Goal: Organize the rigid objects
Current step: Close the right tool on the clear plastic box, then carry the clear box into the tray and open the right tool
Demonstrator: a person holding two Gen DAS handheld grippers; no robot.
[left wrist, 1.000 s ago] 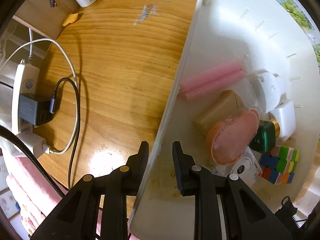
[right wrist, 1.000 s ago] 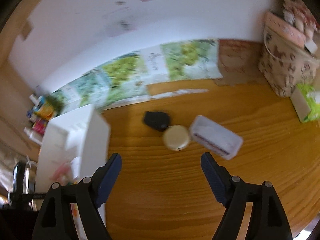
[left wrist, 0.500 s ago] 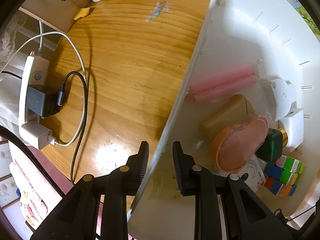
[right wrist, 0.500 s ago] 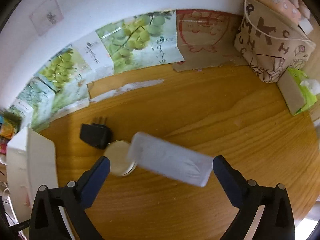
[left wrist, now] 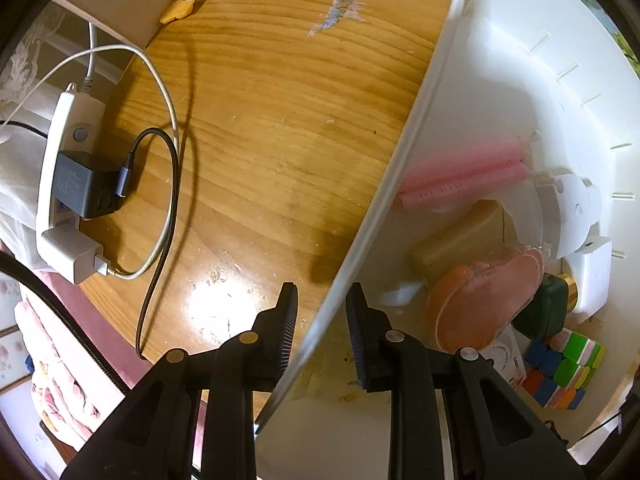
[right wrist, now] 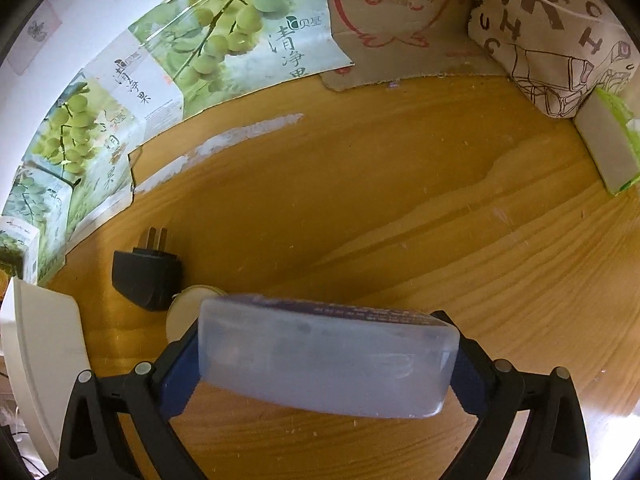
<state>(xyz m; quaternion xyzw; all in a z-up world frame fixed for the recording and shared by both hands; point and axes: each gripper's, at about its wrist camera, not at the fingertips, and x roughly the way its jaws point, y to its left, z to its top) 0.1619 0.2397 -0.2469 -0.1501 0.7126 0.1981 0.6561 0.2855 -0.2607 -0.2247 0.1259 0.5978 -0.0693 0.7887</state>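
Left tongs [left wrist: 322, 334] pinching smooth white bin wall [left wrist: 404, 168]; right tongs [right wrist: 326, 354] spread astride frosted rectangular case [right wrist: 326, 360]

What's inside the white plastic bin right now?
In the white plastic bin: pink foam rollers, tan block, orange round case, green bottle, colourful cube, white plastic pieces. Whatever lies beneath them is covered.

Left wrist cam looks almost straight down along its jaws, close above the wooden surface [left wrist: 256, 128], w/ the white bin [left wrist: 520, 80] wall running between the jaws. Right wrist cam tilts steeply down but more fwd, very near the translucent plastic case [right wrist: 324, 360], taking in the surface out to the back wall. Both views share the surface & the bin, seen at the right cam's left edge.
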